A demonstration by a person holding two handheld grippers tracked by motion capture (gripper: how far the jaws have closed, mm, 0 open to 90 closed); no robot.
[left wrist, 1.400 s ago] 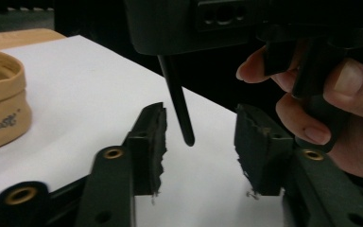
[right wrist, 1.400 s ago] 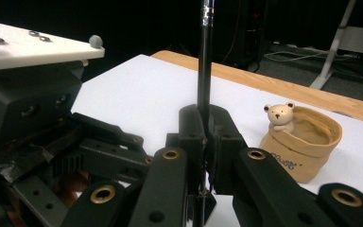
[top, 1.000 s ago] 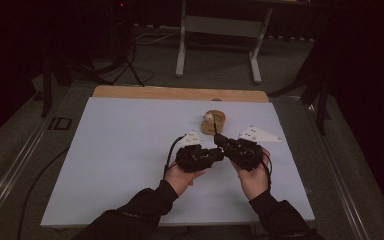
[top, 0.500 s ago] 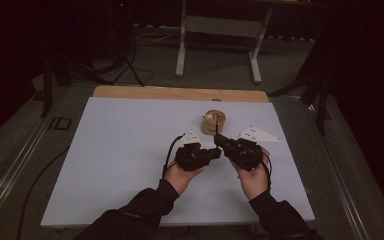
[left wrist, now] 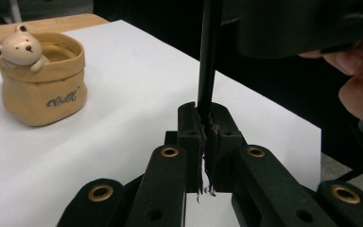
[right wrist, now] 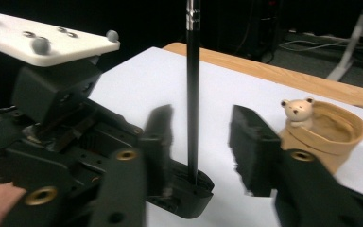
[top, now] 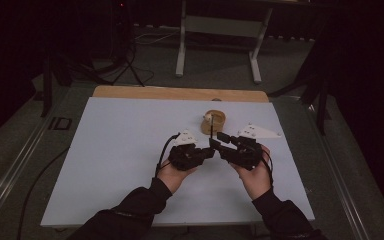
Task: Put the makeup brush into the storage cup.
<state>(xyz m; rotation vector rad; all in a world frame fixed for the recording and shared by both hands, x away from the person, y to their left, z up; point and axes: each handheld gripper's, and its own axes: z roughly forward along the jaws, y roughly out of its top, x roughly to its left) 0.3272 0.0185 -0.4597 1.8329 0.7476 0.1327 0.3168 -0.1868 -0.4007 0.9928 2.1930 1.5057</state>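
A thin black rod [left wrist: 209, 56] stands upright, and my left gripper [left wrist: 205, 127] is shut on its lower end. In the high view the rod [top: 211, 131] rises between the two hands, just in front of a tan fabric-look pot [top: 215, 121] with a small bear figure on its rim. My right gripper [right wrist: 201, 137] stands open, one jaw on each side of the rod [right wrist: 193, 94], not touching it. The left gripper [top: 211, 151] and right gripper [top: 217, 140] meet tip to tip near the table's middle right. The pot [left wrist: 42, 90] stands a short way behind the jaws.
A white sheet [top: 120, 150] covers the table, with a wooden strip [top: 180, 93] along the far edge. A metal stand [top: 219, 25] and cables lie on the dark floor beyond. Wide free room lies on the table's left half.
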